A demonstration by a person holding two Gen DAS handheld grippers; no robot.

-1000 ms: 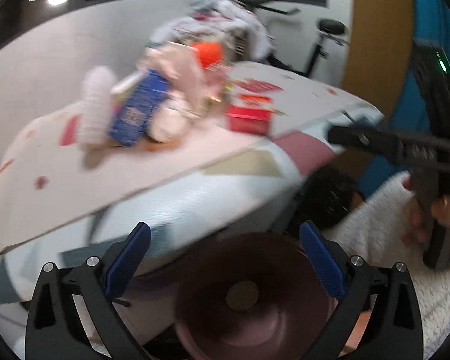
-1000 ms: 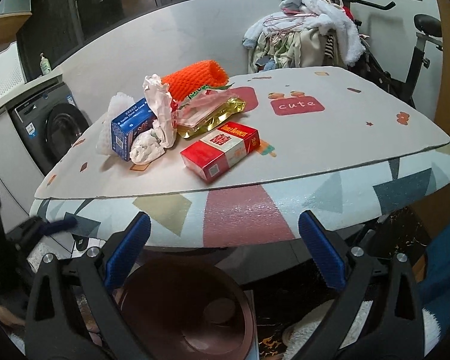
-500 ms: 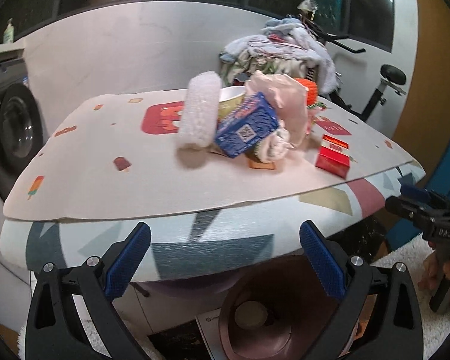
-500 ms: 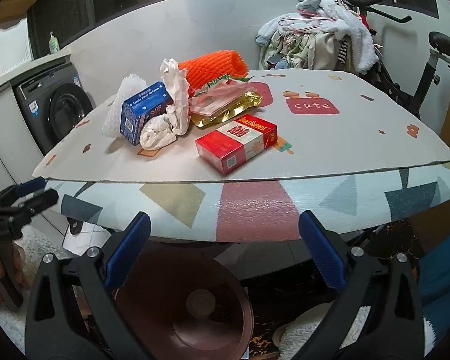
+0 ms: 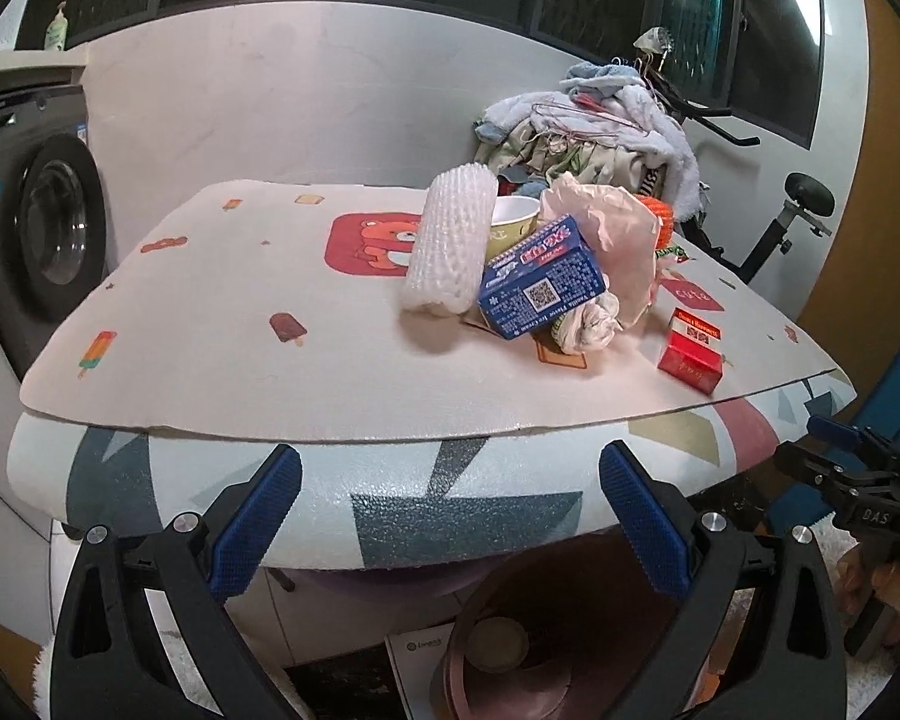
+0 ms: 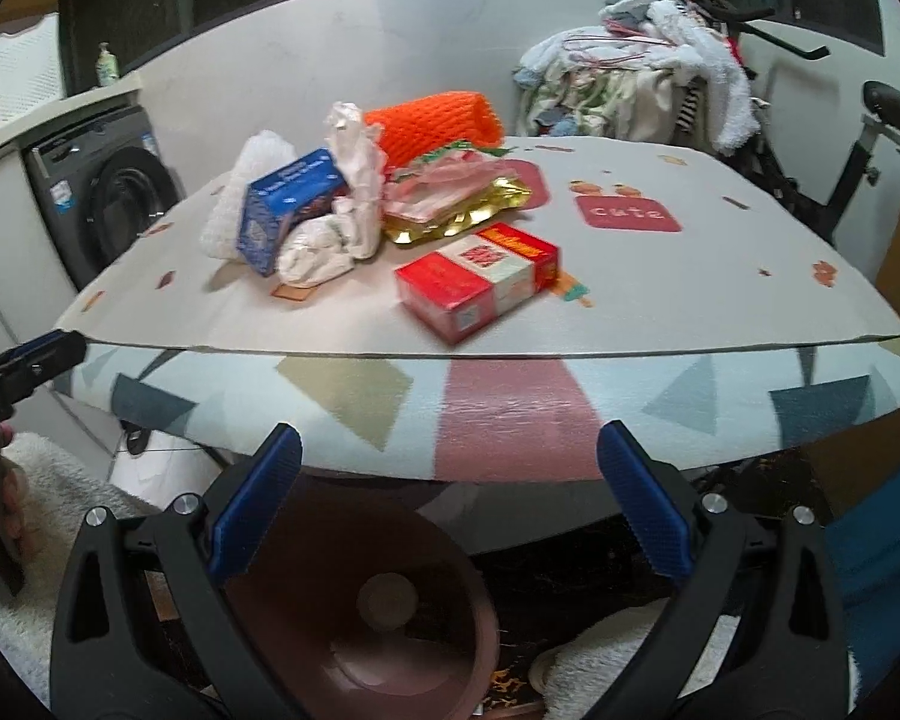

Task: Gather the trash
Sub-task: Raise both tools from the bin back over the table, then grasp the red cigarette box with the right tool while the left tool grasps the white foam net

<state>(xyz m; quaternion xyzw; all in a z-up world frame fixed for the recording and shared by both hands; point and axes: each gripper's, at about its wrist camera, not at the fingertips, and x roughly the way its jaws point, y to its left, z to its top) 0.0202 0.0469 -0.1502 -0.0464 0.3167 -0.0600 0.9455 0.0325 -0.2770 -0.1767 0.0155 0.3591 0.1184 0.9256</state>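
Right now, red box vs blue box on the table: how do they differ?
Colour: the red box is red with a white and gold band; the blue box is blue with white print.
Pose: the red box lies flat; the blue box sits tilted, propped in the pile.
Contact: the red box stands apart, nearest the table edge; the blue box leans against the white foam net and crumpled wrapper.
Shared: both are small cartons on the mat, untouched by either gripper.

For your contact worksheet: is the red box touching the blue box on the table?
Apart. The right wrist view shows bare table between the red box and the blue box.
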